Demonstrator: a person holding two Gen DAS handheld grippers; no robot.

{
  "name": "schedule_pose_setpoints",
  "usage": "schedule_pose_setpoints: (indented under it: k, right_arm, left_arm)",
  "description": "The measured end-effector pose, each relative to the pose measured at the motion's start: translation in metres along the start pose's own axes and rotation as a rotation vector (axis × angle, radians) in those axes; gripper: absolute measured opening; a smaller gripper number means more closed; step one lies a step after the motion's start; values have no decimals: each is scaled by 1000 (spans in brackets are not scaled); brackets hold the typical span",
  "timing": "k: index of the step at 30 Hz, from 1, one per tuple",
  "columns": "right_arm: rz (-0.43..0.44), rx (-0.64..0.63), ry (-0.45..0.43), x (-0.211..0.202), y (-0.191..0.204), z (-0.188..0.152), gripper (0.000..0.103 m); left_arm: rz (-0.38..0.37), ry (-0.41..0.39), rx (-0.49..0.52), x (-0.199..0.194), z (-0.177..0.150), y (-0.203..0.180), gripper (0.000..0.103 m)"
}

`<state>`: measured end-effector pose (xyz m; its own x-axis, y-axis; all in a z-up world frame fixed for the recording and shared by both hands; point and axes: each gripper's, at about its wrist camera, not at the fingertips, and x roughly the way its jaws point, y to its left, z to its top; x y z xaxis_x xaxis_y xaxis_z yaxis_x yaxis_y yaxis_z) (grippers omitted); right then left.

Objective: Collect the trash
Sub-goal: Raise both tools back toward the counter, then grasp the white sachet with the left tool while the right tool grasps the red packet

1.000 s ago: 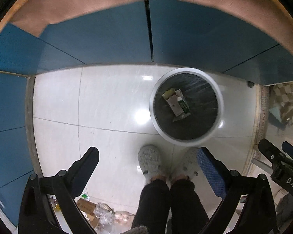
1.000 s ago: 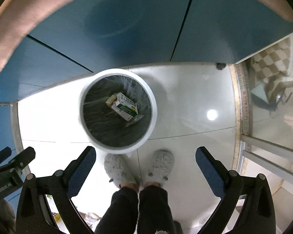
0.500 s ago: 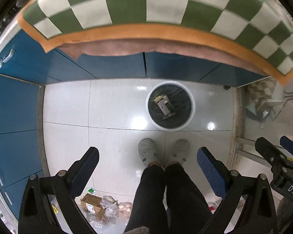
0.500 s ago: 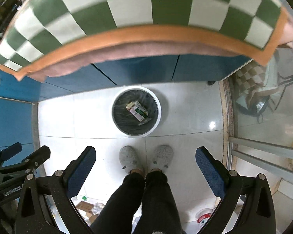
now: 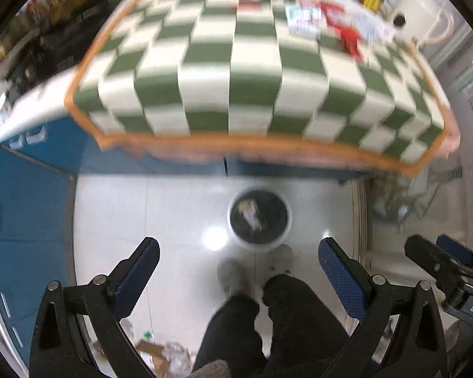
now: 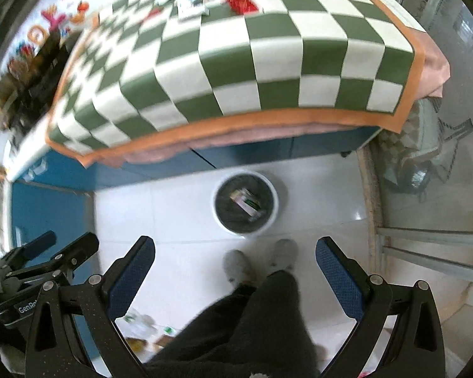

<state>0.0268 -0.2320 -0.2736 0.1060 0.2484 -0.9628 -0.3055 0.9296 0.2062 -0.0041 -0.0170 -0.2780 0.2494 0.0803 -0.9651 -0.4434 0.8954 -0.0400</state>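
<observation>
Both cameras have risen since a second ago: then I saw only the trash bin and blue cabinet fronts, now the checkered tablecloth [image 6: 236, 63] fills the upper view. My left gripper [image 5: 238, 264] and right gripper [image 6: 234, 261] both stand wide apart and carry nothing.

The white-rimmed trash bin [image 6: 275, 211] with its dark liner sits on the glossy floor tiles just beyond my slippers [image 6: 239, 266], a green-and-white carton [image 6: 247, 201] already lying inside. What is left to collect lies along the table's far edge: a red wrapper [image 6: 241, 1] and flat printed packets [image 6: 190, 8]; blur keeps me from naming them more closely, though they look like thin film and card. I judge them light, limp and crinkly, so I would pinch a raised edge or fold, not press on the flat. The cloth is soft and could bunch under the fingertips.
</observation>
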Motion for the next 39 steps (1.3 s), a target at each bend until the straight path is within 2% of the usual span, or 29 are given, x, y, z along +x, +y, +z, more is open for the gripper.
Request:
schedule_pose_setpoints:
  k: [3, 6, 8, 11, 13, 14, 15, 17, 19, 20, 21, 23, 26, 27, 28, 29, 30, 31, 39]
  right_arm:
    - [38, 24, -46, -15, 3, 40, 103]
    - [44, 39, -103, -30, -2, 90, 103]
    - [43, 42, -135, -28, -5, 134, 103]
    - [49, 49, -147, 1, -12, 208, 103]
    - [50, 55, -131, 27, -17, 252, 96]
    - [58, 63, -110, 45, -20, 280, 83]
    - [65, 61, -97, 59, -20, 298, 75]
    - [81, 25, -65, 90, -17, 334, 72]
    - [87, -34, -22, 114, -10, 352, 69]
    - [83, -82, 22, 130, -3, 360, 51]
    - [97, -111, 44, 138, 0, 362, 47]
    - [71, -208, 6, 137, 11, 364, 42]
    - [75, -212, -14, 132, 3, 365, 35]
    - [68, -200, -27, 130, -5, 367, 34]
    - [73, -180, -32, 127, -13, 370, 33]
    - [80, -150, -34, 125, -24, 374, 32]
    - [80, -136, -37, 122, -31, 376, 32]
    - [78, -125, -40, 120, -38, 379, 32]
    - [83, -85, -91, 97, -60, 377, 30]
  left_arm:
    - [47, -87, -21, -14, 50, -2, 103]
    - [62, -116, -83, -16, 102, -2, 103]
    - [88, -125, -117, -6, 135, -4, 103]
    - [145, -100, -176, 20, 183, -11, 103]
    - [149, -60, -218, 39, 210, -14, 103]
    - [147, -41, -237, 49, 224, -15, 103]
    - [142, -26, -249, 60, 237, -18, 102]
    - [147, 3, -256, 75, 259, -24, 102]
    - [138, 28, -252, 93, 278, -32, 102]
    - [130, 38, -247, 98, 283, -36, 101]
    - [112, 48, -241, 104, 288, -40, 98]
    - [70, 68, -227, 117, 299, -51, 88]
    - [24, 109, -197, 137, 312, -69, 75]
    - [15, 124, -187, 144, 315, -75, 63]
    - [10, 141, -174, 152, 318, -82, 43]
    - [6, 152, -168, 157, 319, -86, 32]
    - [13, 152, -165, 160, 320, -89, 26]
    - [27, 126, -153, 158, 321, -92, 17]
    - [155, 29, -91, 124, 299, -101, 6]
